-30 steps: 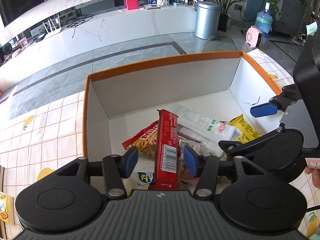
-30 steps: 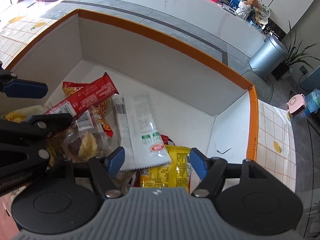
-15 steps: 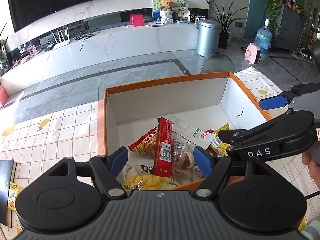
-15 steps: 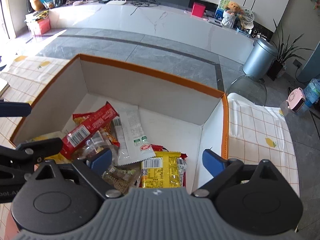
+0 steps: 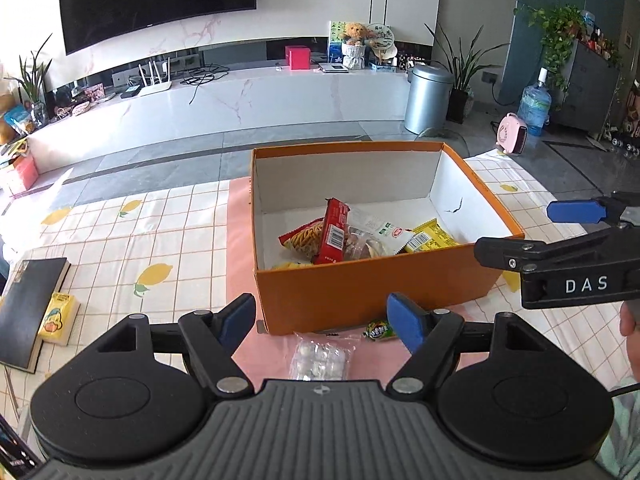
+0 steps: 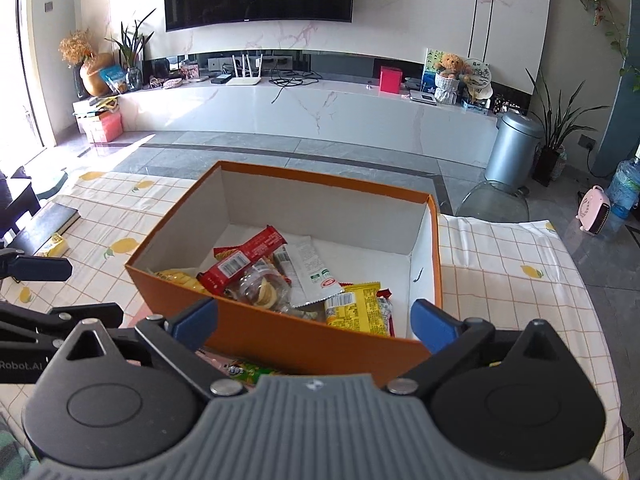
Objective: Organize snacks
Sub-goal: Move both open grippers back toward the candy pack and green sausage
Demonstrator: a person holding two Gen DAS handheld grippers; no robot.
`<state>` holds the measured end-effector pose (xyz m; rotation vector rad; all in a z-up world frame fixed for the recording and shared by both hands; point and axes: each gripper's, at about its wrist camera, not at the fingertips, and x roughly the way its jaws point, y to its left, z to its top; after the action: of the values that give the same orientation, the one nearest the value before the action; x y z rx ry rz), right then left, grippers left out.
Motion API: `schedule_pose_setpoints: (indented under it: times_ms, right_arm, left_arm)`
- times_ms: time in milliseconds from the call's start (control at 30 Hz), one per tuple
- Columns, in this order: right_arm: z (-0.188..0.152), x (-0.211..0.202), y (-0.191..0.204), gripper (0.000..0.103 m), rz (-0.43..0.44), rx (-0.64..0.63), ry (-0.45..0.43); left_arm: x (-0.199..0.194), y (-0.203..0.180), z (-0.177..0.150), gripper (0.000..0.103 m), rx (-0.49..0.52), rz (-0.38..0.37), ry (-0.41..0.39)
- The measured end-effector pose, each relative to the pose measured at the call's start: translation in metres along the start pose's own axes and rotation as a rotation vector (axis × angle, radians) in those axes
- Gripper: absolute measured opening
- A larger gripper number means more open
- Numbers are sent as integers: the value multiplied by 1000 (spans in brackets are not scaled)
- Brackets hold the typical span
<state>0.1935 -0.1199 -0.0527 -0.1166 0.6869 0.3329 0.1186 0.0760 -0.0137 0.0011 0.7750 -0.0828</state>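
An orange box (image 5: 372,288) with white inner walls stands on the table. In it lie a red bar (image 5: 335,232), a white pack (image 5: 384,230), a yellow pack (image 5: 430,238) and other snacks. My left gripper (image 5: 322,318) hangs open and empty in front of the box's near wall. Below it on the table lie a clear bag of white candies (image 5: 320,360) and a green candy wrapper (image 5: 376,330). My right gripper (image 6: 314,322) is near the same wall, jaws opening, nothing between them. In each wrist view the other gripper shows at the side, the right gripper (image 5: 532,230) and the left gripper (image 6: 68,292).
The table has a checked cloth with lemons (image 5: 140,240) and a pink mat (image 5: 240,248) under the box. A black notebook (image 5: 24,312) with a yellow packet (image 5: 58,318) on it lies at the left. The table's right edge (image 6: 592,300) is near. A hand (image 5: 630,320) shows at right.
Both grippers have drawn back and up out of the box and opened wider. The red bar and the white pack that were between their pads lie in the box.
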Motion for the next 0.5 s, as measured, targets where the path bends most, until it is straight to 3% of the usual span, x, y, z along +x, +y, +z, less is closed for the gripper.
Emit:
schedule_pose_setpoints:
  times_ms: [300, 500]
  right_arm:
    - [-58, -33, 19, 99, 15, 105, -27]
    - [-90, -29, 36, 99, 8, 149, -25]
  left_arm:
    - [-15, -1, -37, 88, -19, 8, 25]
    - [-11, 8, -60, 86, -37, -8, 42]
